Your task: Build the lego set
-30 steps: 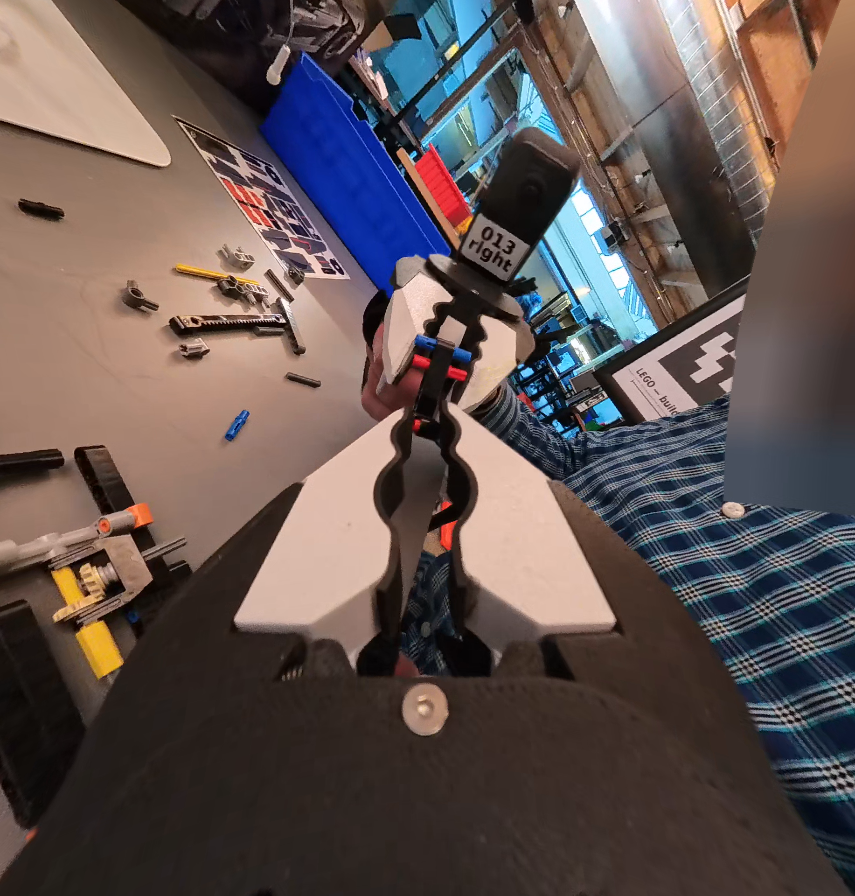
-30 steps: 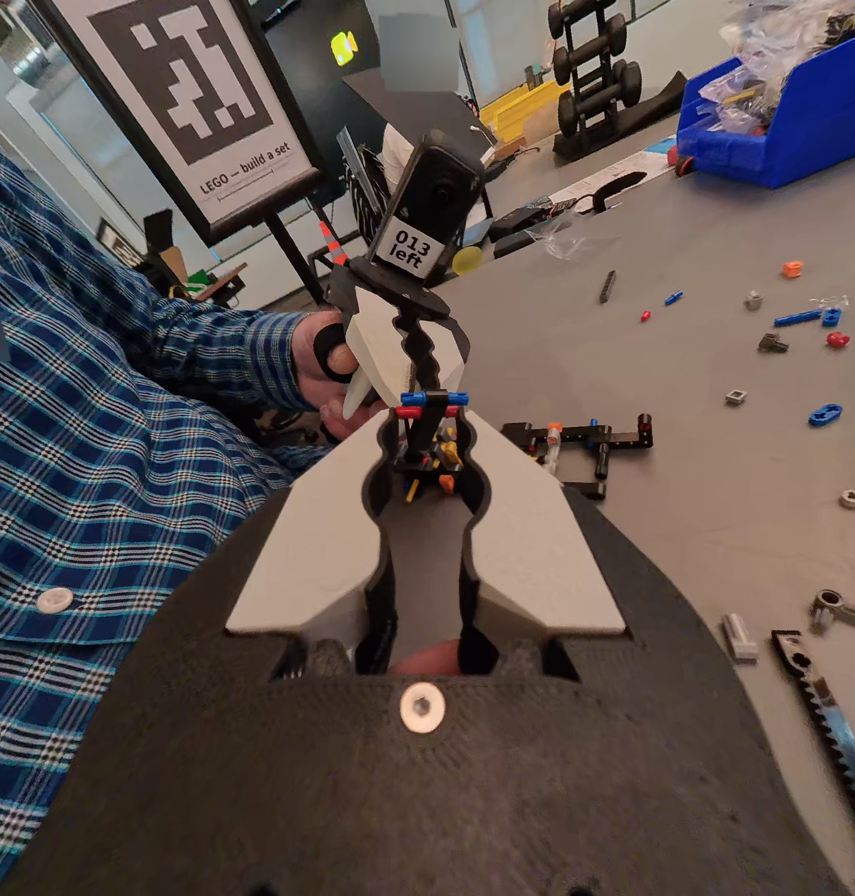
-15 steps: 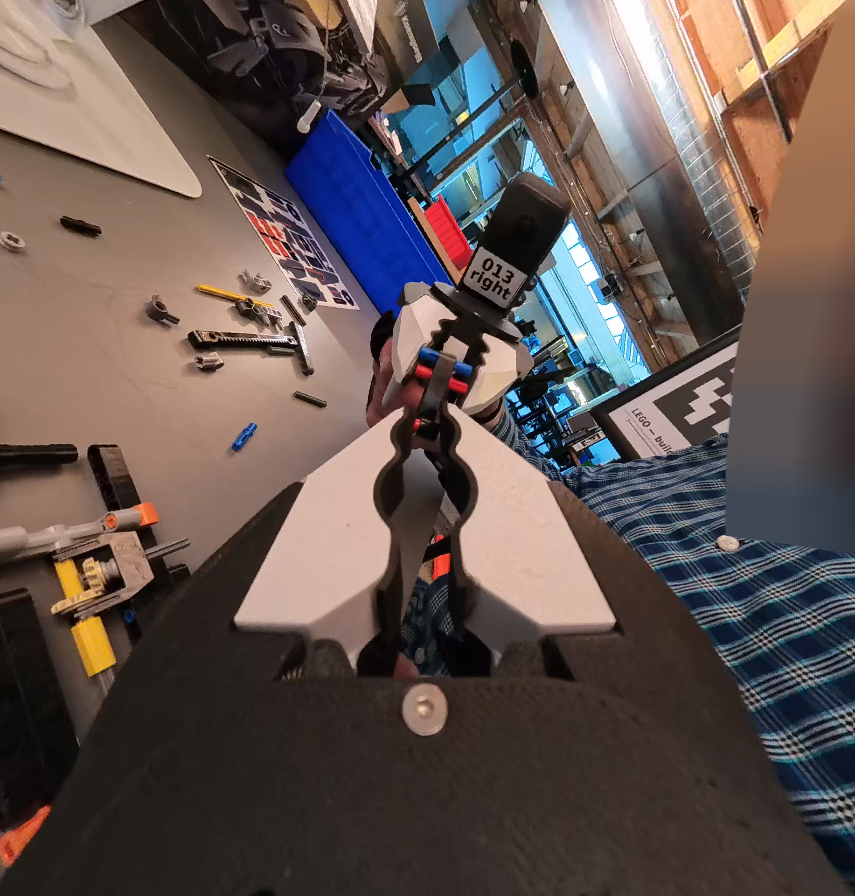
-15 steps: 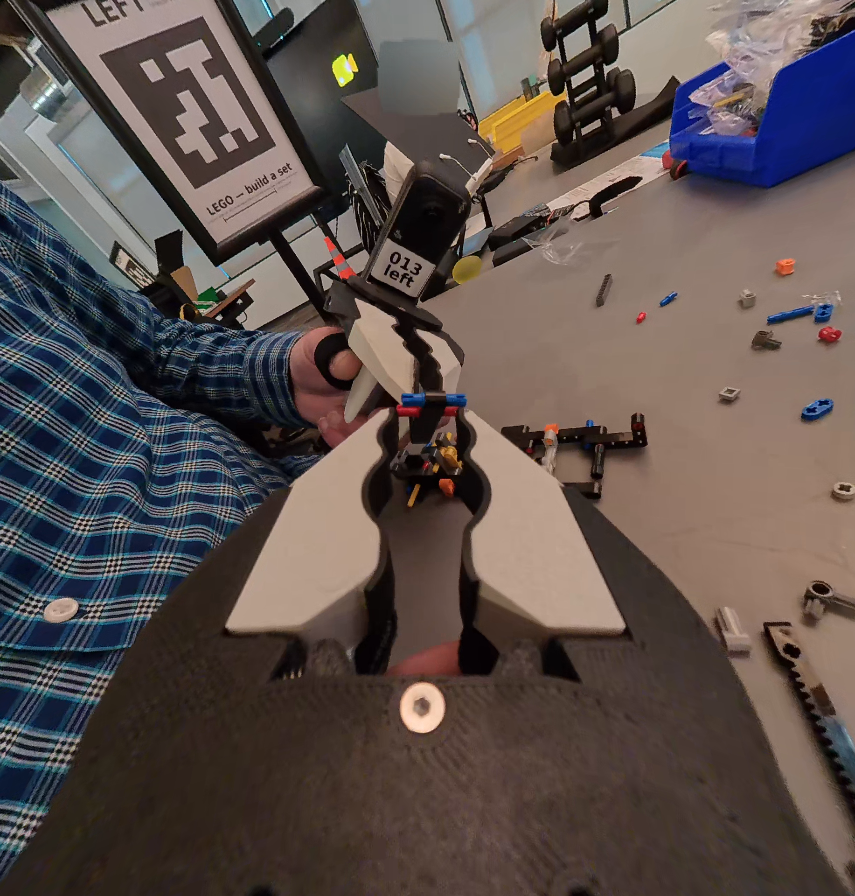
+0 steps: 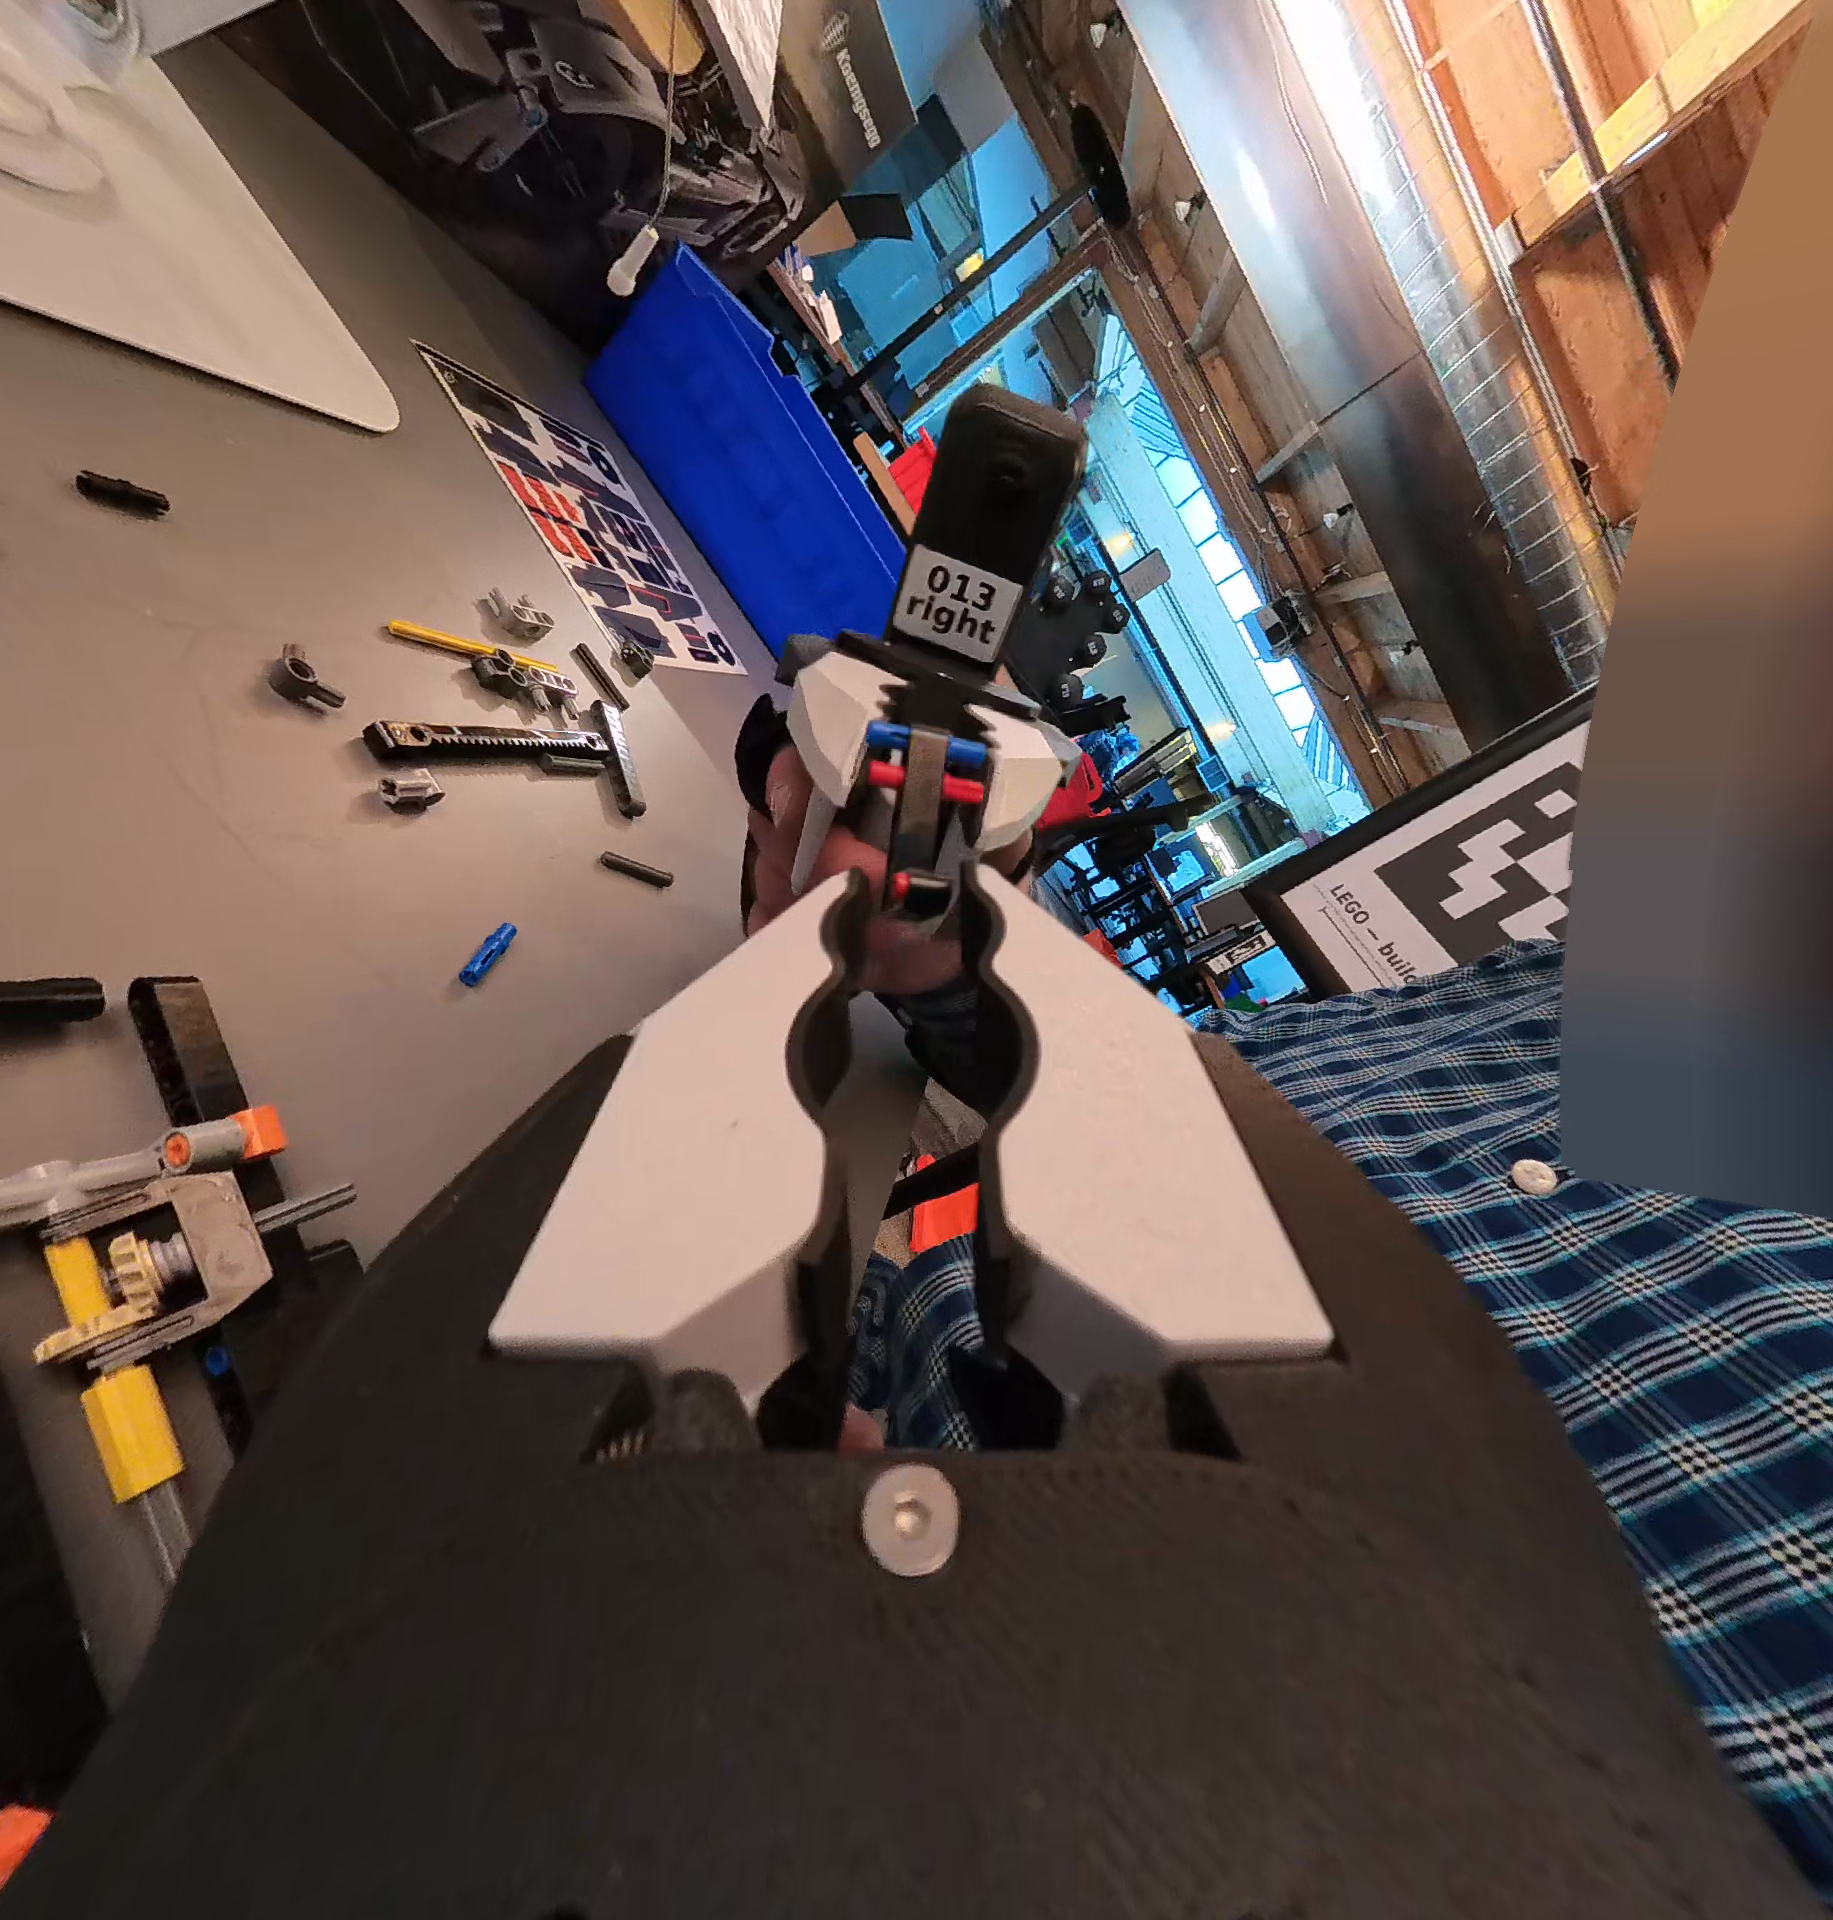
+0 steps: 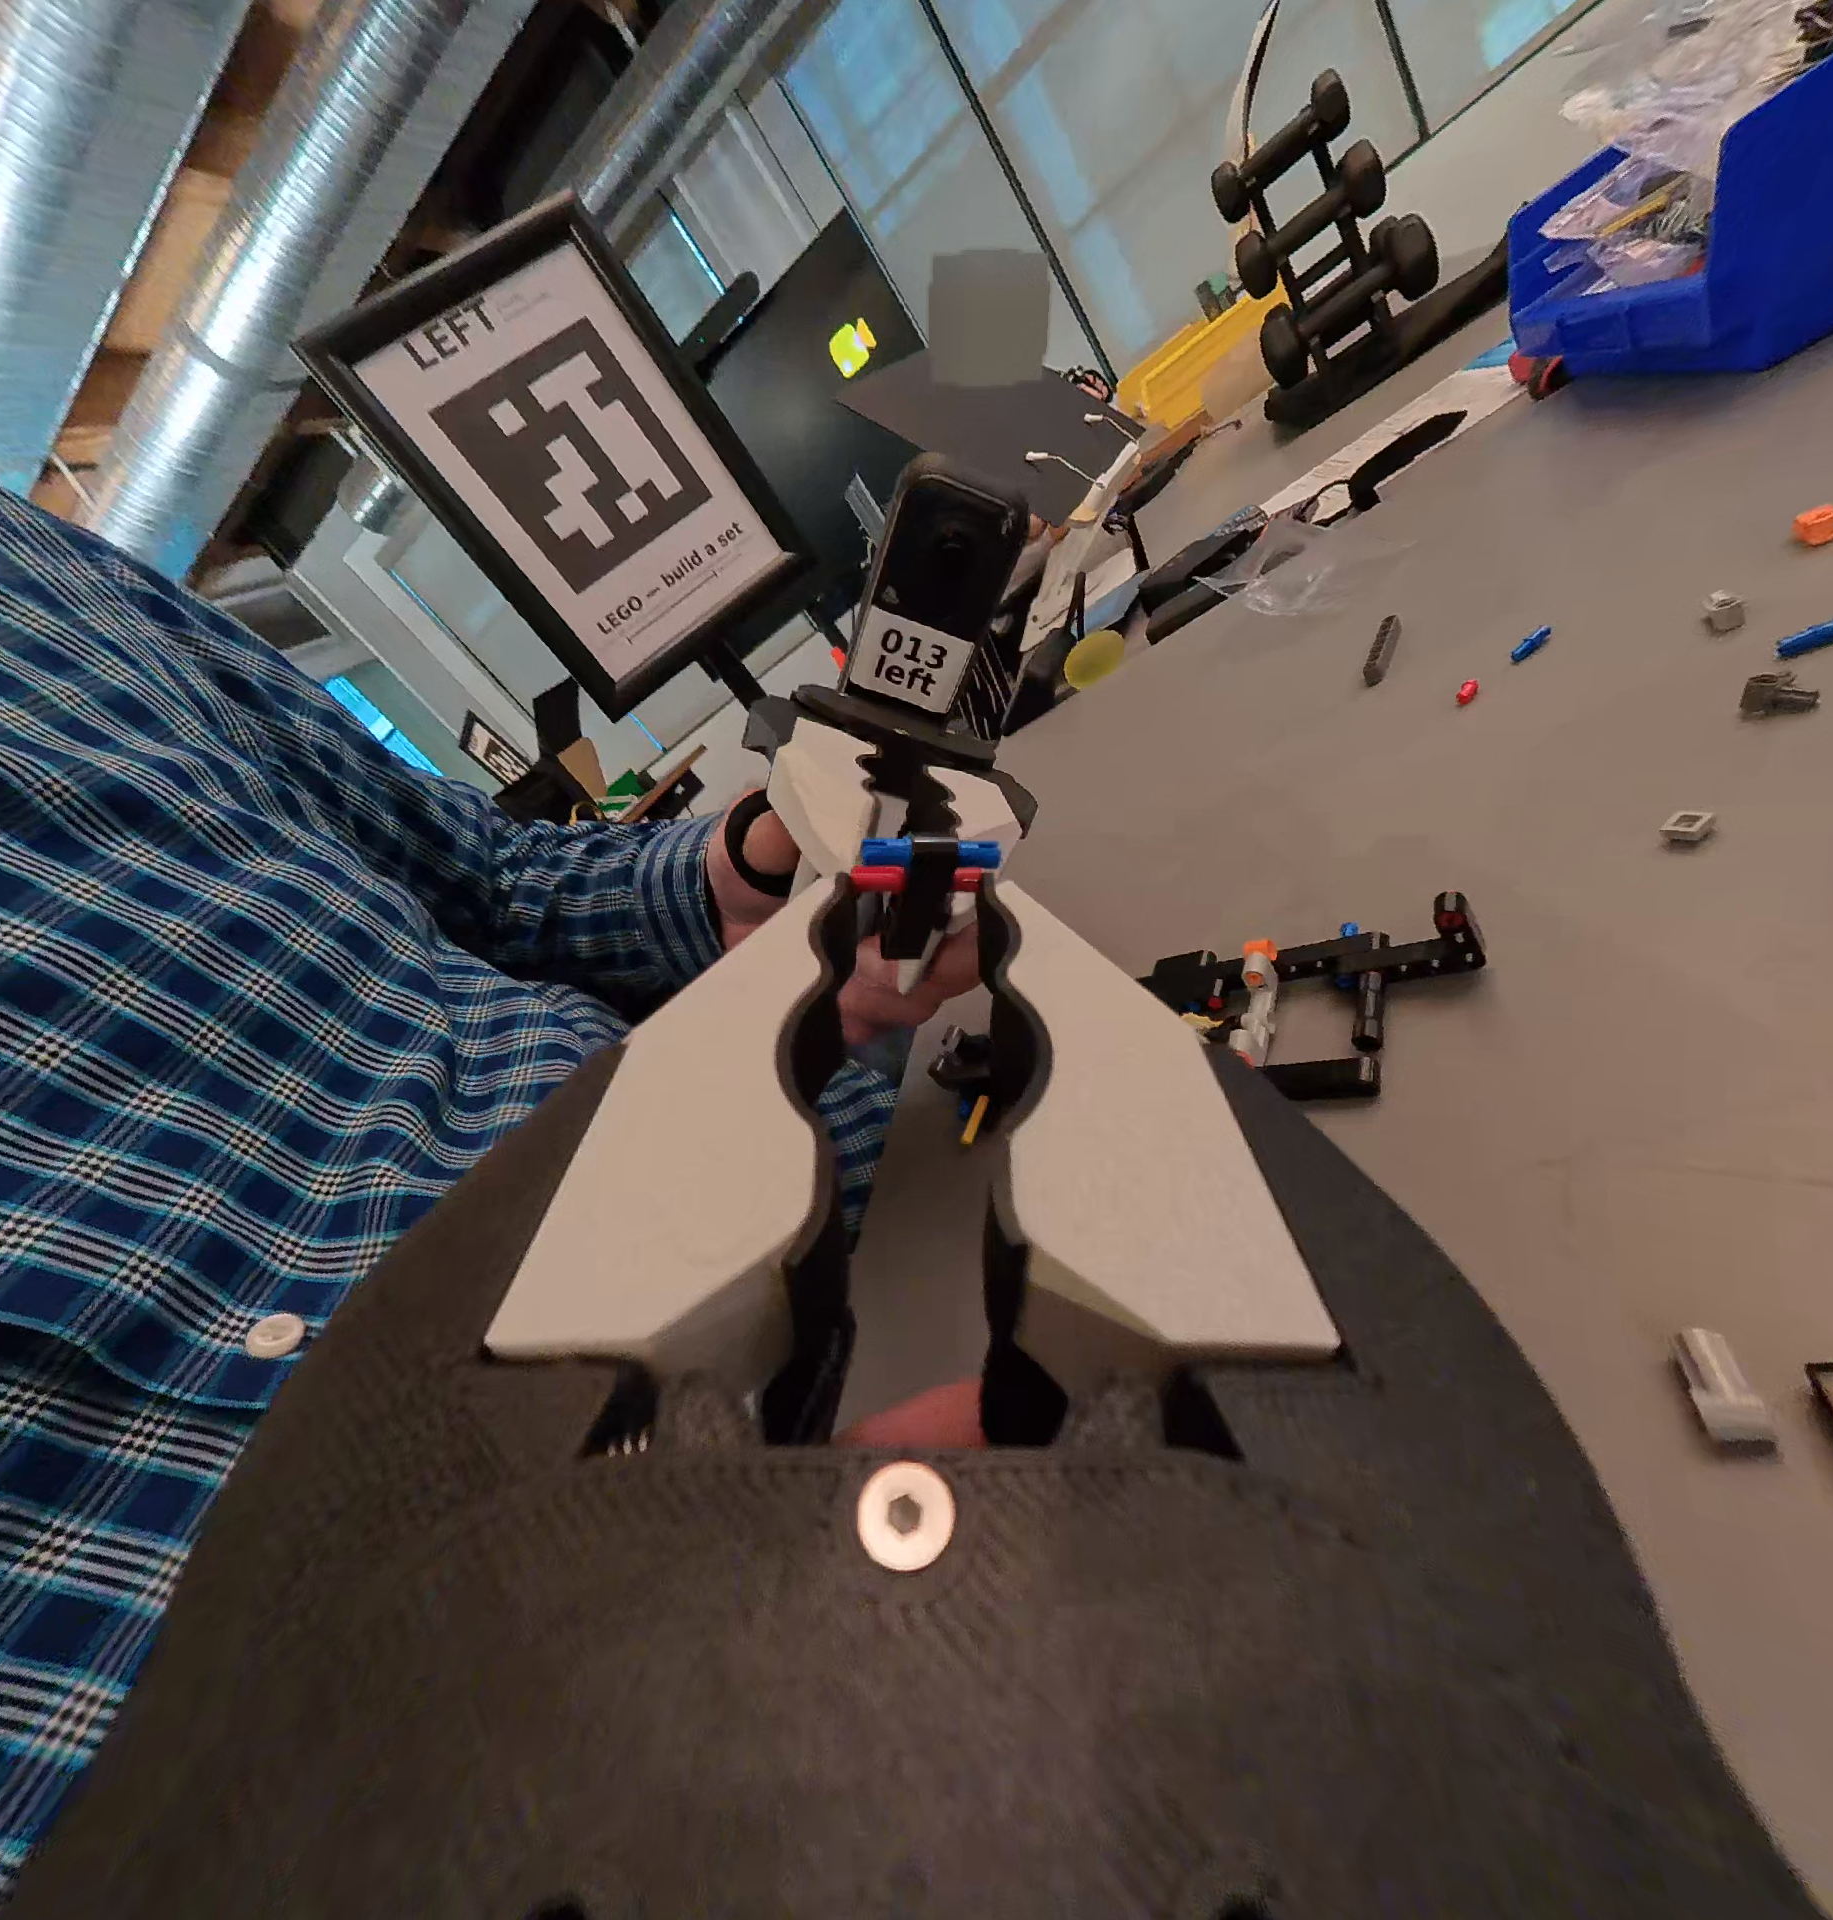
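Two handheld grippers are meeting nose to nose above a grey table, sharing one small black lego beam in mid-air at the centre of both views. The left gripper is pinching the beam's lower end, its fingers drawn in close on either side. The right gripper is clamping the same beam from the opposite side, its fingertips sitting level with the red pins. The beam is standing roughly upright and carrying two blue pin ends at the top, two red ones just below and (in the left wrist view only) a third red one near the bottom.

In the left wrist view, one toothed black rack, one yellow axle and one loose blue pin are lying at centre left. One grey-and-yellow gear assembly is sitting at the lower left edge. One sticker sheet is lying beside one blue bin in the upper middle.

In the right wrist view, one black frame assembly is resting on the table at right of centre. One orange piece is lying at the far right, and one framed marker sign is standing at upper left. A person's plaid sleeve is filling the left side.
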A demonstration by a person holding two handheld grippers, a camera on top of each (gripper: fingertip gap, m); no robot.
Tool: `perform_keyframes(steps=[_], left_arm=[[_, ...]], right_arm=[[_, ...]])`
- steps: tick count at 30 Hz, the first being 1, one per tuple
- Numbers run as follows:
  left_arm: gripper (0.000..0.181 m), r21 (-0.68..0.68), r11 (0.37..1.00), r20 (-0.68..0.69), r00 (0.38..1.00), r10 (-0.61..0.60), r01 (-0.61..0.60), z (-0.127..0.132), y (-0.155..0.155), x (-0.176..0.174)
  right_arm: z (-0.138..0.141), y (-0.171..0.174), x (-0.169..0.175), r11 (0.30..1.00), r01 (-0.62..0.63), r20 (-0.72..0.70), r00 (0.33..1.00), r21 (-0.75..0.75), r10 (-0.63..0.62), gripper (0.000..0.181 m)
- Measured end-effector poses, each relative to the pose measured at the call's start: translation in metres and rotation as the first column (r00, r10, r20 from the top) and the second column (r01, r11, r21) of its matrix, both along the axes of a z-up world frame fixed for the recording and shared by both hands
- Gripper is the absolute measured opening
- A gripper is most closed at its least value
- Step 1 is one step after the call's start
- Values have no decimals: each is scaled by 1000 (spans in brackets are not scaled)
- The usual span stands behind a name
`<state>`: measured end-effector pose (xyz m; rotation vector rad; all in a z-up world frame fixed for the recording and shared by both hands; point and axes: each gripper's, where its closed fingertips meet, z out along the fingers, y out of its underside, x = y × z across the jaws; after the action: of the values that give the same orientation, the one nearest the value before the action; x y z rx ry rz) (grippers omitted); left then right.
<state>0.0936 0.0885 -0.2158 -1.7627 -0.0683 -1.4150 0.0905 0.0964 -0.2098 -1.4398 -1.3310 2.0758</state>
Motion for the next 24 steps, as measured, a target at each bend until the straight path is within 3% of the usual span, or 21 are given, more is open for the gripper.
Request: perform_keyframes(steps=[5,14,24], left_arm=[[24,19,1000,-39,999,25,-24,5,-2,-13],[32,58,978,-387,899,208,-201,7,-23,-95],[31,36,982,-575,799,174,-187,-21,-25,-91]], right_arm=[[1,3,1,1000,5,3,1000,-13,-5,21],[-8,21,-3,1000,17,58,998,-3,-17,20],[-24,24,-9,1000,-3,145,989,5,2,20]])
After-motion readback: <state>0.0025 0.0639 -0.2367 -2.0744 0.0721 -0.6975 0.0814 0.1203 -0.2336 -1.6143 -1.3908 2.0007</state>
